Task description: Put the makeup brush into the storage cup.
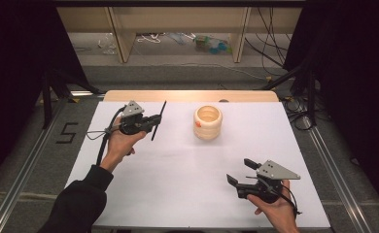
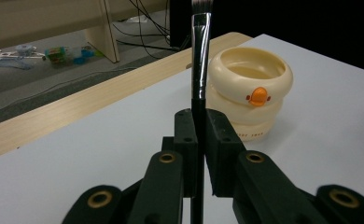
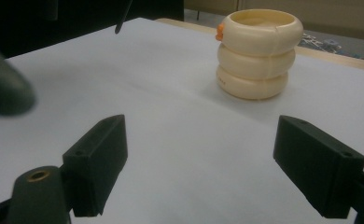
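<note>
A cream ring-stacked cup (image 1: 208, 122) with an orange duck beak (image 2: 258, 95) stands upright on the white sheet, toward the back centre. My left gripper (image 1: 154, 120) is held to its left, shut on a thin black make-up brush (image 1: 159, 119). In the left gripper view the brush (image 2: 199, 70) rises between the closed jaws, silver ferrule and bristles uppermost, in front of the cup (image 2: 250, 74). My right gripper (image 1: 239, 171) hovers near the front right, open, with nothing between its jaws. In the right gripper view it (image 3: 217, 158) faces the cup (image 3: 257, 51) from a distance.
The white sheet (image 1: 187, 165) covers the table, with a bare wooden strip (image 1: 190, 95) along the far edge. Beyond it lie floor cables and wooden shelf legs (image 1: 122, 39). Black curtains flank both sides. A "5" mark (image 1: 67, 132) is on the floor at the left.
</note>
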Available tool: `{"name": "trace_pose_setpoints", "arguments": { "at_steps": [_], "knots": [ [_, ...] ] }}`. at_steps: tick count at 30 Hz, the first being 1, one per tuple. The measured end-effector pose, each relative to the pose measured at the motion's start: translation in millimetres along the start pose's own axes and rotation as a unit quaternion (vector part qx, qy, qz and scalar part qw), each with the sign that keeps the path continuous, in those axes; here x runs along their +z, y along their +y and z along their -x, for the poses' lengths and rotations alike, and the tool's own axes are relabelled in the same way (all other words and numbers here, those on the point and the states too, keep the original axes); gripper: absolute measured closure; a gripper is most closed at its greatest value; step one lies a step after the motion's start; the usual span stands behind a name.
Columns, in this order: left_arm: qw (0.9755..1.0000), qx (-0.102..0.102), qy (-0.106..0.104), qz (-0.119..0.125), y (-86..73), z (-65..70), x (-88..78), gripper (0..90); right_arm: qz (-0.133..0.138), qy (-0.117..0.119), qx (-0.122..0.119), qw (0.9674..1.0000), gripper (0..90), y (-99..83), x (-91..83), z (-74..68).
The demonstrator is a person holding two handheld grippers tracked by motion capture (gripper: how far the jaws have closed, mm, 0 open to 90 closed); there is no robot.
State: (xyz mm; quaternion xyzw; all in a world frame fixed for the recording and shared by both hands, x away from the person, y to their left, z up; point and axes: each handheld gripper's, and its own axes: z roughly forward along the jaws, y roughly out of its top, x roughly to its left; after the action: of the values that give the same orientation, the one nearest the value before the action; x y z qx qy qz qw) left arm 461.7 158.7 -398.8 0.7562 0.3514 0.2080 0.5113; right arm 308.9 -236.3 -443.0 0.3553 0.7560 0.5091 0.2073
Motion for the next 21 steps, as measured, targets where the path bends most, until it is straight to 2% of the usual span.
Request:
{"name": "trace_pose_setpoints", "arguments": {
  "at_steps": [2,4,5,6,7,8,11,13,21],
  "knots": [
    [0.9998,-0.010,-0.004,0.016,2.8,2.1,4.6,83.7,0.000,0.000,0.000,1.0000,18.8,0.1,0.1,0.1],
    [0.9997,-0.013,-0.007,0.020,3.9,2.6,6.5,83.7,0.000,-0.001,0.000,1.0000,18.8,0.1,0.2,0.0],
    [0.9994,-0.011,-0.005,0.033,6.5,3.2,9.8,83.7,0.002,-0.001,-0.001,1.0000,18.8,0.1,0.6,-0.2],
    [0.9990,-0.017,-0.005,0.040,7.6,3.4,11.4,83.7,0.001,-0.001,0.002,1.0000,18.8,0.1,0.3,-0.5],
    [0.9990,-0.017,-0.005,0.040,7.6,3.4,11.4,83.7,0.001,-0.001,0.002,1.0000,18.8,0.1,0.3,-0.5],
    [0.9984,-0.026,-0.007,0.049,8.8,3.4,13.5,83.7,0.002,-0.002,0.000,1.0000,18.8,0.0,0.5,-0.2],
    [0.9976,-0.027,-0.005,0.064,11.9,3.8,17.7,83.7,0.003,-0.001,0.000,1.0000,18.7,0.0,0.2,-0.1],
    [0.9959,-0.037,-0.003,0.082,14.0,4.4,21.1,83.7,0.003,-0.001,0.000,1.0000,18.8,0.0,0.2,0.2],
    [0.9935,-0.038,-0.006,0.107,21.5,9.0,26.8,83.7,0.001,0.000,0.000,1.0000,18.8,0.1,0.0,0.1]
  ]
}}
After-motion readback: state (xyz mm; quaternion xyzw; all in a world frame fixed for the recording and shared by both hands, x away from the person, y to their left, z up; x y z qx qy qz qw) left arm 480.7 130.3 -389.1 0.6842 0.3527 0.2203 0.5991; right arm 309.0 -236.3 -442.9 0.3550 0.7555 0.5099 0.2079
